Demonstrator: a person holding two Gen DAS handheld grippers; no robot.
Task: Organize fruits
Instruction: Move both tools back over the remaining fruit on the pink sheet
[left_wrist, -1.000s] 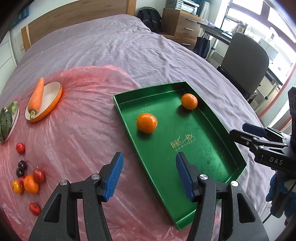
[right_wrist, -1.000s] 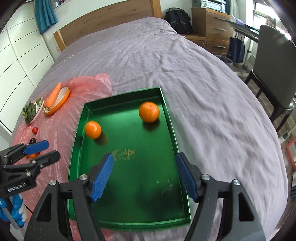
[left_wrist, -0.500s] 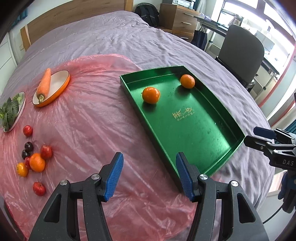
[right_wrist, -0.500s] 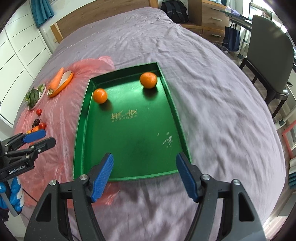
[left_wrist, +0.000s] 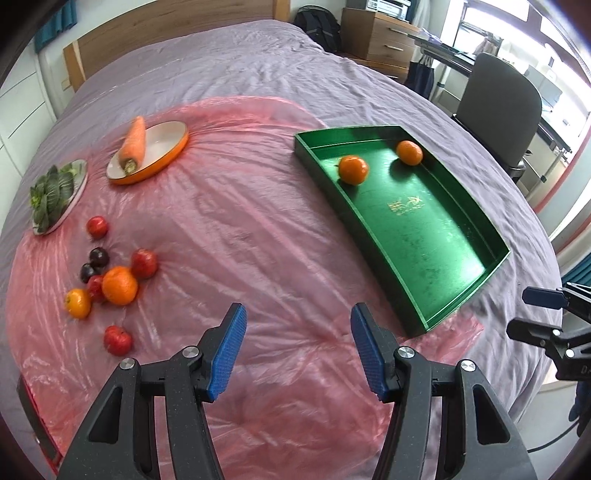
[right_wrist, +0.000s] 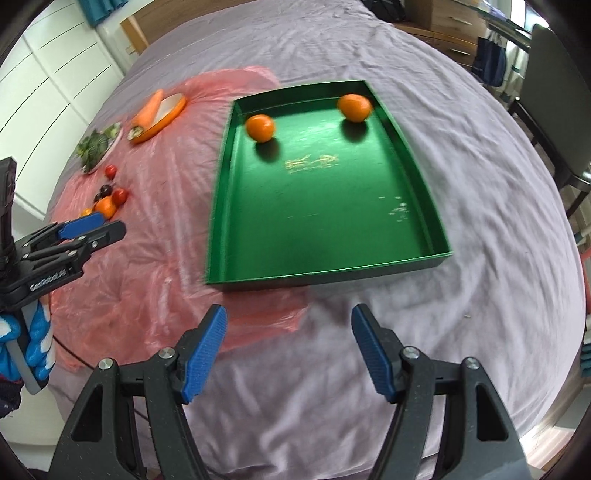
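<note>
Left wrist view: the left gripper (left_wrist: 297, 349) hangs over the pink plastic sheet (left_wrist: 236, 221), blue pads apart, nothing between them.
Right wrist view: the right gripper (right_wrist: 288, 350) is over the purple bedspread (right_wrist: 480, 295), just short of the green tray's near wall, jaws spread and empty.
Landmark: green tray (left_wrist: 495, 242), lying on the bed with one long side on the pink sheet's edge.
Inside the tray: two oranges at its far end, one orange (left_wrist: 353, 169) near the sheet-side wall, the other orange (left_wrist: 409, 152) close to the opposite wall; the two are apart.
Fruit outside the tray: a loose cluster well to the tray's left on the sheet, made of a large orange (left_wrist: 119, 285), a small yellow-orange fruit (left_wrist: 77, 303), a red fruit (left_wrist: 143, 263) and two dark plums (left_wrist: 94, 263).
Stray pieces: one red fruit (left_wrist: 98, 227) lies beyond the cluster, another red fruit (left_wrist: 117, 340) on its near side, both farther from the tray than the left gripper.
Vegetables: a carrot (left_wrist: 133, 145) lies across an orange-rimmed dish (left_wrist: 168, 147), left of the tray's far corner; a plate of leafy greens (left_wrist: 51, 199) sits farther left still.
Beyond the tray: a grey chair (left_wrist: 498, 107) stands off the bed on the tray's right.
</note>
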